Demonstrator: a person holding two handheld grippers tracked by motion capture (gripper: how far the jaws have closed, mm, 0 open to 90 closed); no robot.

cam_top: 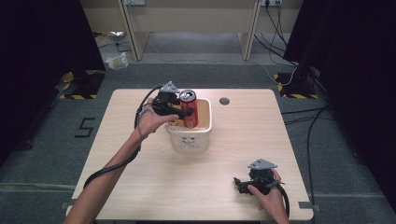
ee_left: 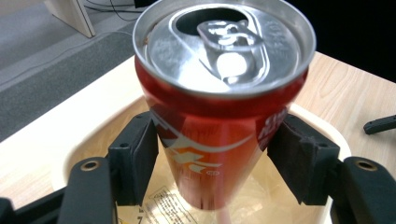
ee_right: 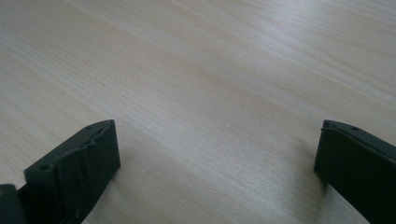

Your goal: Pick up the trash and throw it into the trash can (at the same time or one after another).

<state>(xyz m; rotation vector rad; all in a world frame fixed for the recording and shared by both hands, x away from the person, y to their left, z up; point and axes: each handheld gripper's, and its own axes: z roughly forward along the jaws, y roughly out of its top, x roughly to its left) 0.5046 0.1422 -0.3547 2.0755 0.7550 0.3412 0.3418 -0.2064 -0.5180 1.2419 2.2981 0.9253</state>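
The left hand-held gripper (ee_left: 212, 158), arm stretched forward, grasps an upright red soda can (cam_top: 189, 108) over the cream tub (cam_top: 189, 139); near the tub, the right hand-held gripper (ee_right: 217, 172) rests released on the worktop (cam_top: 140, 177).

A light wooden bench (cam_top: 140, 186) stands on grey carpet (cam_top: 42, 154). Black curtains (cam_top: 42, 32) hang at both sides. Behind is a pale desk frame (cam_top: 191, 18), with cables (cam_top: 280, 32) trailing on the floor and yellow-black striped tape (cam_top: 77, 95) near the curtain feet.

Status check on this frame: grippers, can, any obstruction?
Left gripper shut on red can, upright over white bin. Right gripper open, resting on table. Nothing blocking.
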